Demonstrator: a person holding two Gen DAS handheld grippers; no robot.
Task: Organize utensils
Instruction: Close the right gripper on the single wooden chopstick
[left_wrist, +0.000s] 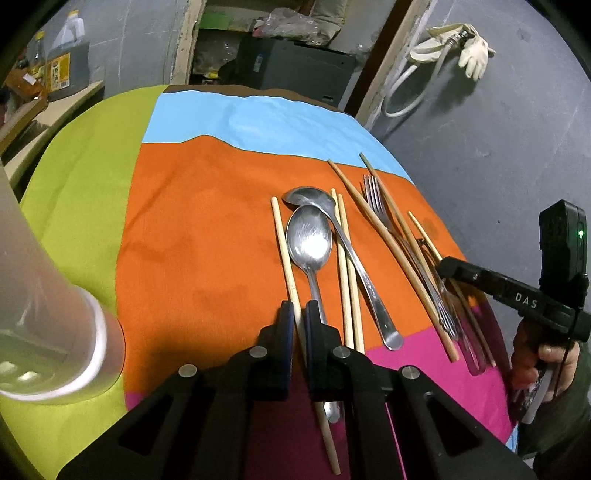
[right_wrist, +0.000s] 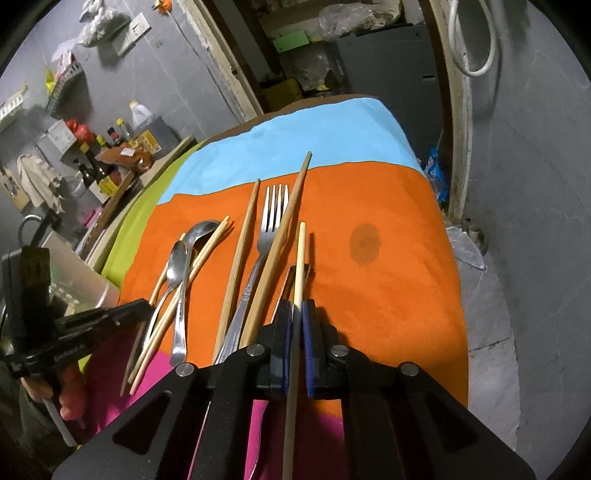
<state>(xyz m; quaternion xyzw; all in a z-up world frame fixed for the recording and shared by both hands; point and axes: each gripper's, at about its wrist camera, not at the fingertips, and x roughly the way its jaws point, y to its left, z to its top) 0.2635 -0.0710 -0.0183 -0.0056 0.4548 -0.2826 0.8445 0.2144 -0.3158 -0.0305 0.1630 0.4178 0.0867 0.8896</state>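
- Chopsticks, spoons and a fork (left_wrist: 376, 201) lie side by side on the orange band of the tablecloth (left_wrist: 207, 236), long axes running from near edge to far edge. In the left wrist view, the left gripper (left_wrist: 300, 314) is closed on a pale chopstick (left_wrist: 283, 251), tip pointing away; a frosted cup (left_wrist: 55, 332) stands at left.
- In the right wrist view, the right gripper (right_wrist: 297, 314) is clamped on a light chopstick (right_wrist: 300, 258) pointing toward the far edge, beside the fork.

Both views are dim, with strong fisheye bending and black vignetting at the corners. Overhead light glares off the spoon (left_wrist: 309, 240) bowl, and the frosted cup (left_wrist: 55, 332) at the cloth's (left_wrist: 207, 229) left edge is blurred.
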